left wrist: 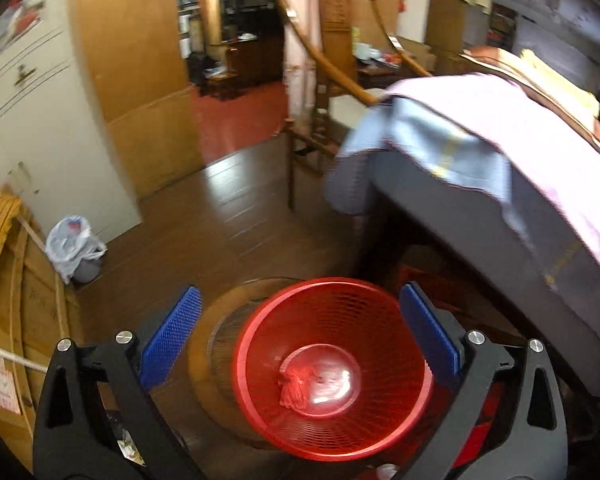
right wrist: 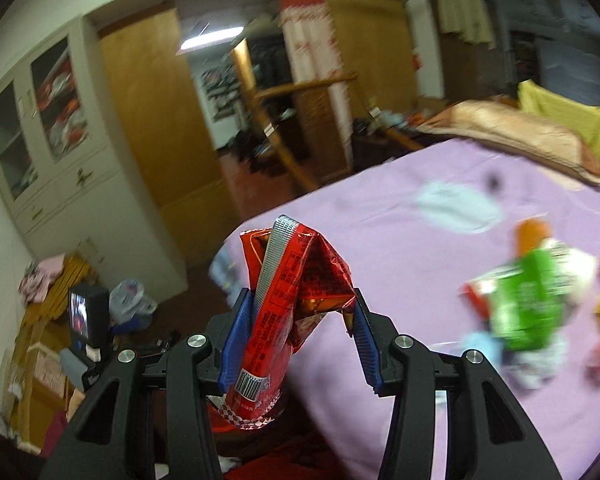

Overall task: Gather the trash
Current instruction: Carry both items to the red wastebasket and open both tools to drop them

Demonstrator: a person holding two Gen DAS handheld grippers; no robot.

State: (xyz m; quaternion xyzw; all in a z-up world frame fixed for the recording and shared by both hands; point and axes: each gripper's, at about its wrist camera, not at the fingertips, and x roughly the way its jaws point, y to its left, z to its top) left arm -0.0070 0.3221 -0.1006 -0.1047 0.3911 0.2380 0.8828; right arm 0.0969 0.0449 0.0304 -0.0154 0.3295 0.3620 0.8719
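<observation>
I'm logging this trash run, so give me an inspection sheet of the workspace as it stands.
Surface: bed with a lilac sheet; dark wood floor.
Job's things: red mesh bin on the floor, something red inside; red snack wrapper.
Clutter: green packet and blurred wrappers on the sheet.
Grippers: left gripper open above the bin; right gripper shut on the wrapper.
Cables: nothing seen.
Surroundings: wooden chair, bagged bin, white cabinet.

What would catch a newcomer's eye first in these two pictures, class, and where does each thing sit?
In the left wrist view, a bright red mesh basket stands on the dark floor between the open left gripper, with a scrap of red at its bottom. In the right wrist view, the right gripper clamps a crumpled red snack wrapper, and colourful wrappers lie scattered on the purple bedspread to the right.
</observation>
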